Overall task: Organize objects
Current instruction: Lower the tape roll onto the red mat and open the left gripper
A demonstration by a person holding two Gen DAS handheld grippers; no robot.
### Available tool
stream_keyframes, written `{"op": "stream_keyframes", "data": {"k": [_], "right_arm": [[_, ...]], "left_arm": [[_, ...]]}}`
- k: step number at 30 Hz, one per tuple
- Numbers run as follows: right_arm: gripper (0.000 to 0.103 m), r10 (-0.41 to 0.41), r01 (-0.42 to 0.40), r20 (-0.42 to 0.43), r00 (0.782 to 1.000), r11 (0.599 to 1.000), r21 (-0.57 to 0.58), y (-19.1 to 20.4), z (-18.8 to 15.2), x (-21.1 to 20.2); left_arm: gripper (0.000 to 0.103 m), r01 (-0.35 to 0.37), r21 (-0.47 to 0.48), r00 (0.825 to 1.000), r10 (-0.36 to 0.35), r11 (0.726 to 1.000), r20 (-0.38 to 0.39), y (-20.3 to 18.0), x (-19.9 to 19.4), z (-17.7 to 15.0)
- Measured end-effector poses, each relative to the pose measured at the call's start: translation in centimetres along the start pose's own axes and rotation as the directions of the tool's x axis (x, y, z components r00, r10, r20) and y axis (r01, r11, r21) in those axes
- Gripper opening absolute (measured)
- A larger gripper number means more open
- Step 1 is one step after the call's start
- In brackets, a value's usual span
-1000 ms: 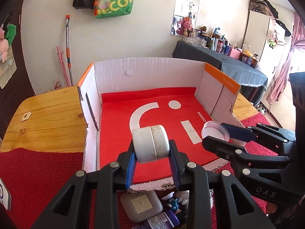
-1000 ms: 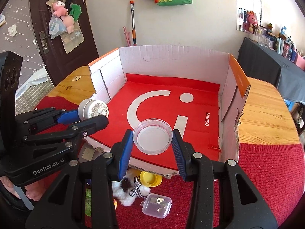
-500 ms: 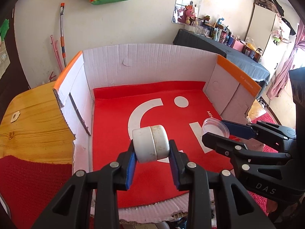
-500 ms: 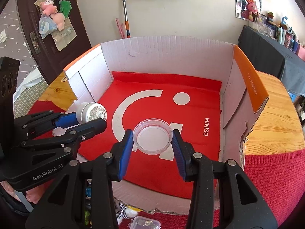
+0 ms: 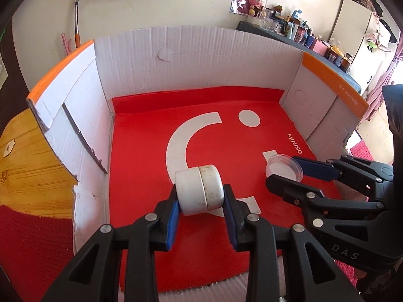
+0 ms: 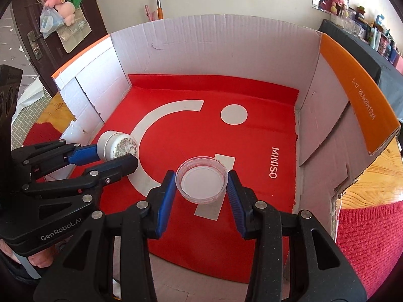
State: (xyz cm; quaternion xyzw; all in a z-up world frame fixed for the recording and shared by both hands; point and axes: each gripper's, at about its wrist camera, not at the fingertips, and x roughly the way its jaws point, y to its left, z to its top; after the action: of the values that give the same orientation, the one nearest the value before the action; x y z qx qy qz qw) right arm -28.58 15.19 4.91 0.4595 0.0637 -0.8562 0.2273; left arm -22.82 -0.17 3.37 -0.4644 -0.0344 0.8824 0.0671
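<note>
left gripper [image 5: 200, 196] is clamped on the white jar [image 5: 199, 188], right gripper [image 6: 201, 183] on the clear lid [image 6: 201, 180], so i'd lower both flat onto the box [image 6: 214, 50] floor, well apart, before letting go.

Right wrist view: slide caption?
Right claw holds a clear round plastic lid above the red-floored white cardboard box.

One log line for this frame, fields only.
left gripper: shut on white jar | right gripper: shut on clear lid | both above cardboard box floor | nothing released

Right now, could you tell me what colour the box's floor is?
Red with white markings; the box floor shows best in the right wrist view.
</note>
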Motion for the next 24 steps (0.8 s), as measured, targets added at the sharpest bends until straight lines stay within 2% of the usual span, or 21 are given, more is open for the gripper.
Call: {"op": "stream_keyframes", "data": {"k": [8, 24], "right_arm": [[0.039, -0.011, 0.011, -0.027, 1.0, 1.0, -0.005, -0.22, -0.35, 0.44], [0.04, -0.004, 0.004, -0.022, 1.0, 1.0, 0.001, -0.48, -0.42, 0.33]], "left_arm": [[0.033, -0.001, 0.004, 1.0, 0.002, 1.0, -0.004, 0.1, -0.04, -0.15], [0.033, 0.008, -0.01, 1.0, -0.008, 1.0, 0.001, 0.4, -0.13, -0.01]]}}
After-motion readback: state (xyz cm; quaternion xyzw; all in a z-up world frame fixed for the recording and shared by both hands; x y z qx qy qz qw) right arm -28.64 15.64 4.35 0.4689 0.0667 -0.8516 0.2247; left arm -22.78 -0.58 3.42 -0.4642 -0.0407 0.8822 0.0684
